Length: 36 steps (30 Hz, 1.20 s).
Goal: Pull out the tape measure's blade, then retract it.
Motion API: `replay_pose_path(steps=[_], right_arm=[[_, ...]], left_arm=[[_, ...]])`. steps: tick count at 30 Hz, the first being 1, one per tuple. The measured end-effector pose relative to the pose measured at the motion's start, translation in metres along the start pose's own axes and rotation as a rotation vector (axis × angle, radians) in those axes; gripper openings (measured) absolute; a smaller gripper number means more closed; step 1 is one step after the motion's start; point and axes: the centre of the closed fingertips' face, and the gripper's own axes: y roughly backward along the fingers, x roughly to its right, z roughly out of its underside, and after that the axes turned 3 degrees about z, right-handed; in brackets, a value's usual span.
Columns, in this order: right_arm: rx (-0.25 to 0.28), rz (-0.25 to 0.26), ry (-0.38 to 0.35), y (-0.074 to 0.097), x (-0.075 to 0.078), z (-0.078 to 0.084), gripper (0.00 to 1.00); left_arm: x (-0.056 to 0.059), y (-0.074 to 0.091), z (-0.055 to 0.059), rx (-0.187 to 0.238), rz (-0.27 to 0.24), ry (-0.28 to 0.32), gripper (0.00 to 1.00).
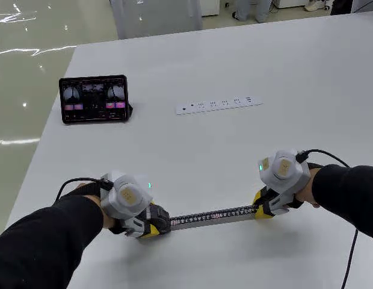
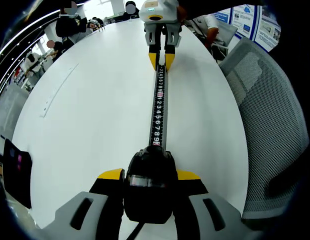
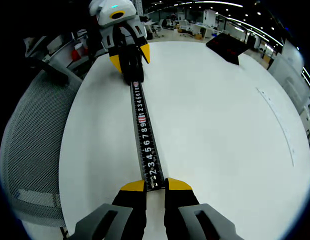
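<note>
My left gripper (image 1: 151, 227) is shut on the black tape measure case (image 2: 149, 182), which also shows as a dark case (image 1: 159, 220) near the table's front edge. The dark blade with white numbers (image 1: 213, 215) is drawn out to the right, low over the table. My right gripper (image 1: 260, 209) is shut on the blade's end. In the right gripper view the blade (image 3: 144, 137) runs from my right gripper (image 3: 155, 187) up to the case (image 3: 129, 61) held by my left gripper (image 3: 129, 56). In the left gripper view the blade (image 2: 159, 107) reaches my right gripper (image 2: 159, 62).
On the white table (image 1: 234, 66) a black tablet (image 1: 94, 98) stands at the back left and a white power strip (image 1: 219, 104) lies in the middle. A grey mesh chair (image 2: 267, 125) stands beside the table. Cables trail from both grippers.
</note>
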Motion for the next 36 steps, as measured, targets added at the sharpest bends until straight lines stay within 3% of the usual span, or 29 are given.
replay_pose_path(steps=[36], right_arm=[[-0.010,0.008,-0.012,0.008,0.004,0.015,0.09]], left_arm=[[0.000,0.000,0.000,0.001,-0.003,0.001,0.33]])
